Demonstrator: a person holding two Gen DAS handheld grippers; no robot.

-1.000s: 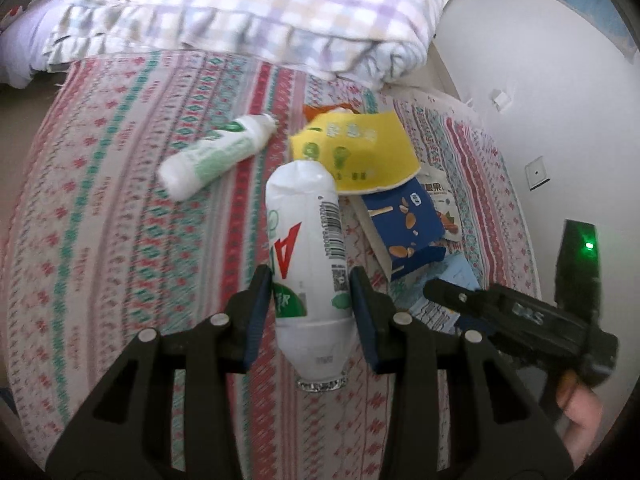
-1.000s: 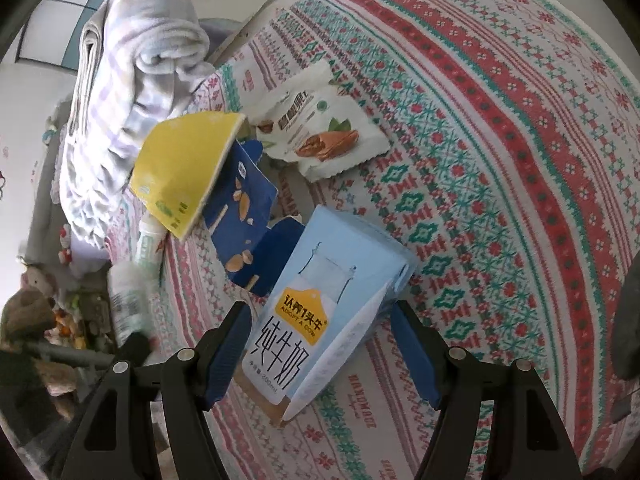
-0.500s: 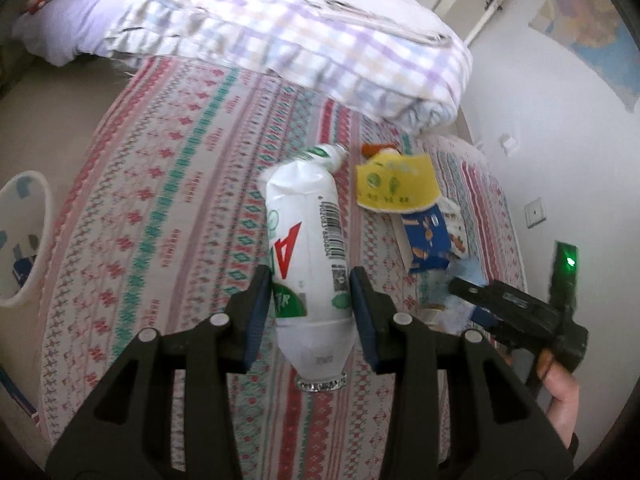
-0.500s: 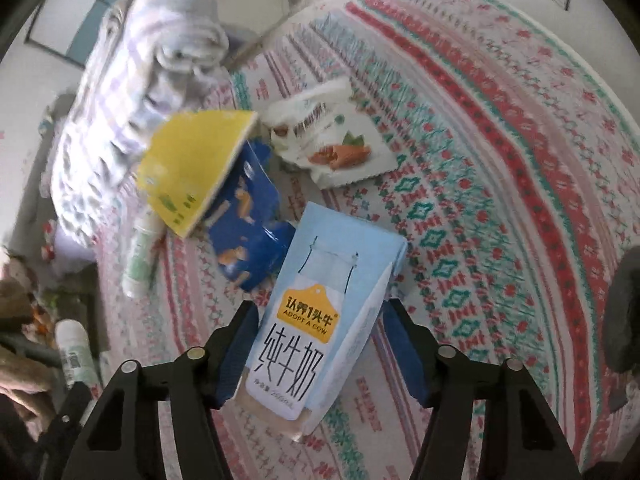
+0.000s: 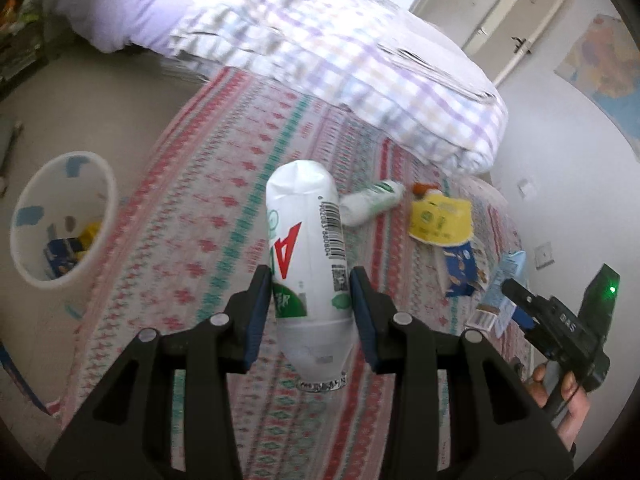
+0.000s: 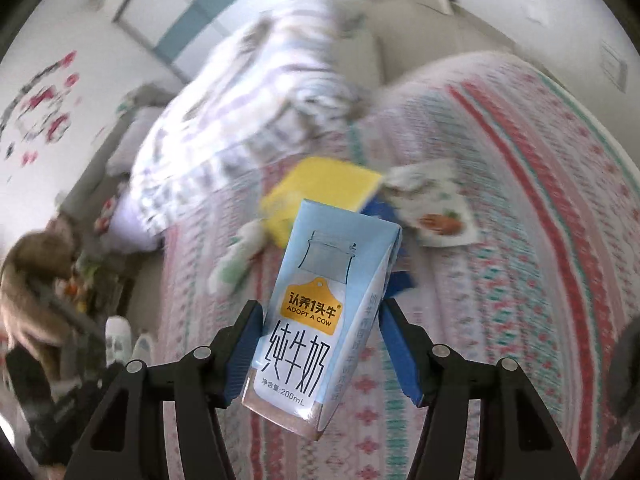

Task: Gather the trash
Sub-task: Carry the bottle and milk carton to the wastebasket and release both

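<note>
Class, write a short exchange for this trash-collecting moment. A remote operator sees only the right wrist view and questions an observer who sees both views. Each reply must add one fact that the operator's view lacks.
Operator: My right tool is shut on the milk carton, but I see no bin. Is there one?
Observer: Yes. The left wrist view shows a white bin standing on the floor beside the bed, with some trash already inside.
Operator: The lower left of my view is a blur. What is the left tool doing?
Observer: The left tool is shut on a white bottle with a red letter A and a barcode, held above the bed.
</note>
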